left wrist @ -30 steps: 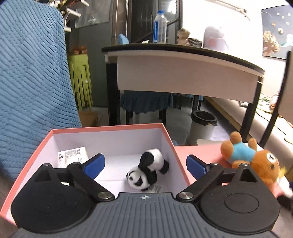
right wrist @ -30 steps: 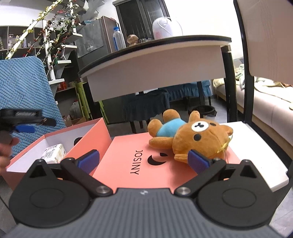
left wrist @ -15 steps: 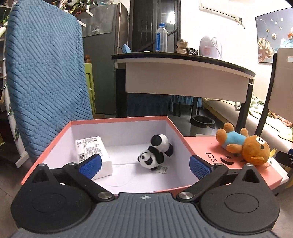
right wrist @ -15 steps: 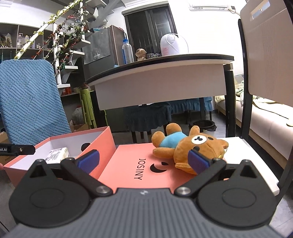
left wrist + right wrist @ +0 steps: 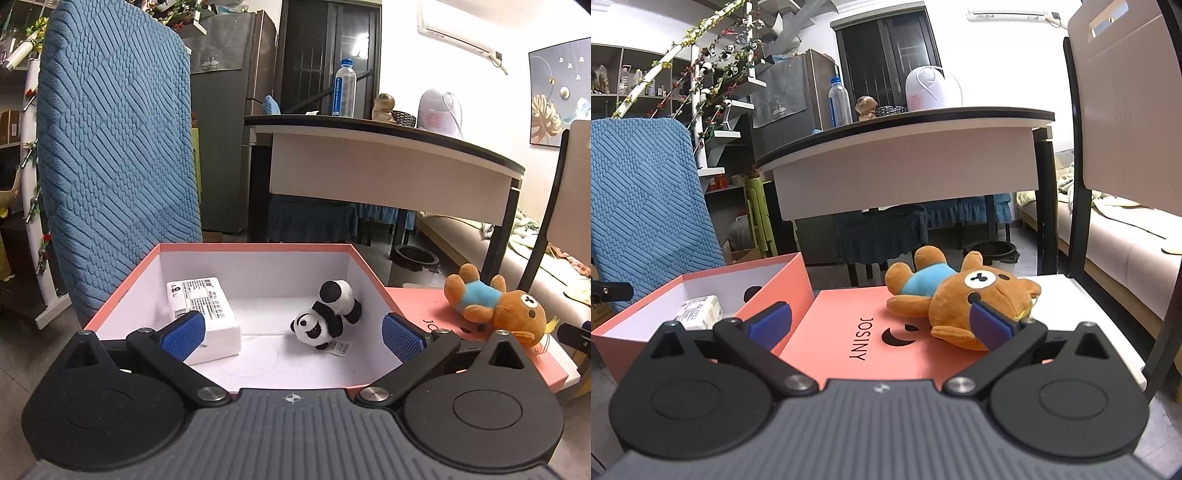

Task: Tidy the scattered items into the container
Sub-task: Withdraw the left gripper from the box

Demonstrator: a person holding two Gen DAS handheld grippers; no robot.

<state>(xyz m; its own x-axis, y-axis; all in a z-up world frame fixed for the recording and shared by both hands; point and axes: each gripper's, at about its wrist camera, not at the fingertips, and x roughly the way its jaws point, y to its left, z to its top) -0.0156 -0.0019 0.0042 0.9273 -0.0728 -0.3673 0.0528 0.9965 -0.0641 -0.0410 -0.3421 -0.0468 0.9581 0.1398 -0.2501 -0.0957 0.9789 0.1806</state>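
Left gripper backs off from the box; the bear is still outside it.

Left wrist: the left gripper [image 5: 292,330] has pulled back, jaws wide and empty, leaving the panda plush [image 5: 327,314] and tissue pack [image 5: 203,317] in the pink box [image 5: 255,248]. Right wrist: the right gripper [image 5: 881,319], also wide and empty, faces the bear plush [image 5: 960,299] lying on the box lid [image 5: 849,332], likely next to go in.

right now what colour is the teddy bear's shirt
Light blue on the brown teddy bear; clearest in the right wrist view.

Box [image 5: 365,266], frame centre: tissue pack [image 5: 201,314] placed inside at left, panda [image 5: 327,319] at right. Bear [image 5: 495,306] laid on lid [image 5: 849,332], frame right.
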